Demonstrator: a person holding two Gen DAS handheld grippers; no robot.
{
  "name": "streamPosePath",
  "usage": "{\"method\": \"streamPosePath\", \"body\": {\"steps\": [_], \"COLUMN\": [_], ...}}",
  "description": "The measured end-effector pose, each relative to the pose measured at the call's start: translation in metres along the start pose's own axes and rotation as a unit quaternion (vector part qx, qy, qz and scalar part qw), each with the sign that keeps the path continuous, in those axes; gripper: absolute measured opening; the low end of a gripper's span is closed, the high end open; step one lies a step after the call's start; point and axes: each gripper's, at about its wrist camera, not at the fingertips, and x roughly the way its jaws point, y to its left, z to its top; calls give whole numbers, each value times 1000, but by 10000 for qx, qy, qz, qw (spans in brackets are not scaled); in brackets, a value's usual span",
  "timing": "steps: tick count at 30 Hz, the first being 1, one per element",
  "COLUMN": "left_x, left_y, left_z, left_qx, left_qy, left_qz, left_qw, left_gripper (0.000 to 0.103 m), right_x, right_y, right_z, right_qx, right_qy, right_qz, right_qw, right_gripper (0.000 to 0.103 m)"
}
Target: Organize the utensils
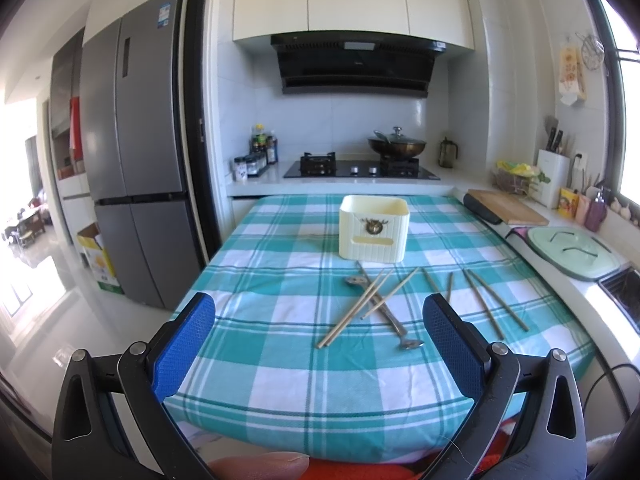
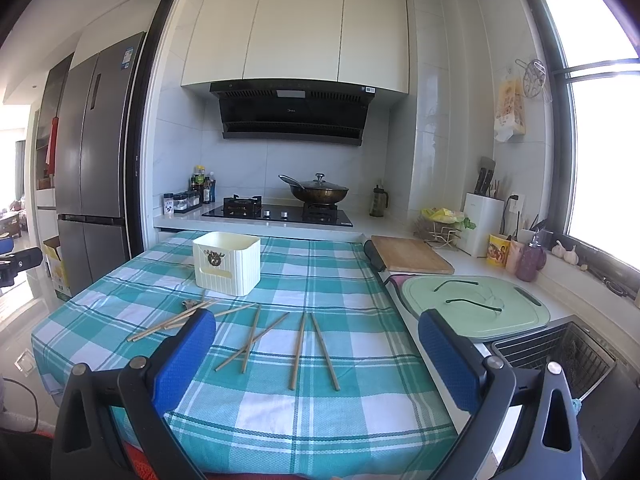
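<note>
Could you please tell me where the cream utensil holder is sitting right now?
The cream utensil holder stands upright on the far half of the checked tablecloth, just beyond the scattered chopsticks; in the right wrist view it is at left-centre, in front of the stove.

The left gripper (image 1: 318, 320) is held above the near edge of the checked tablecloth (image 1: 280, 360), its blue-padded jaws spread wide and empty. A cream utensil holder (image 1: 374, 229) is set upright farther back. Between them, chopsticks (image 1: 352, 316) are laid crossing over metal spoons (image 1: 384, 312); further chopsticks (image 1: 494, 304) are scattered to the right.
</note>
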Motion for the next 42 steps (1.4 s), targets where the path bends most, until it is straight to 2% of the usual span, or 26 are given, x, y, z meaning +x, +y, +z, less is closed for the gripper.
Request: {"method": "streamPosePath", "body": {"steps": [27, 42], "left_x": [2, 16], "left_y": [-2, -7], "left_z": [2, 3], "left_qx": [11, 81], "left_qy": [33, 214], "left_qz": [-9, 11], "left_qw": [10000, 9997], "left_gripper": [103, 103], "right_x": [2, 20], "right_y": [-1, -3], "right_z": [-2, -13], "right_qx": [-22, -15], "right_qy": [33, 290], "right_qz": [-8, -94], "right_qw": [10000, 9995], "right_gripper": [103, 103]}}
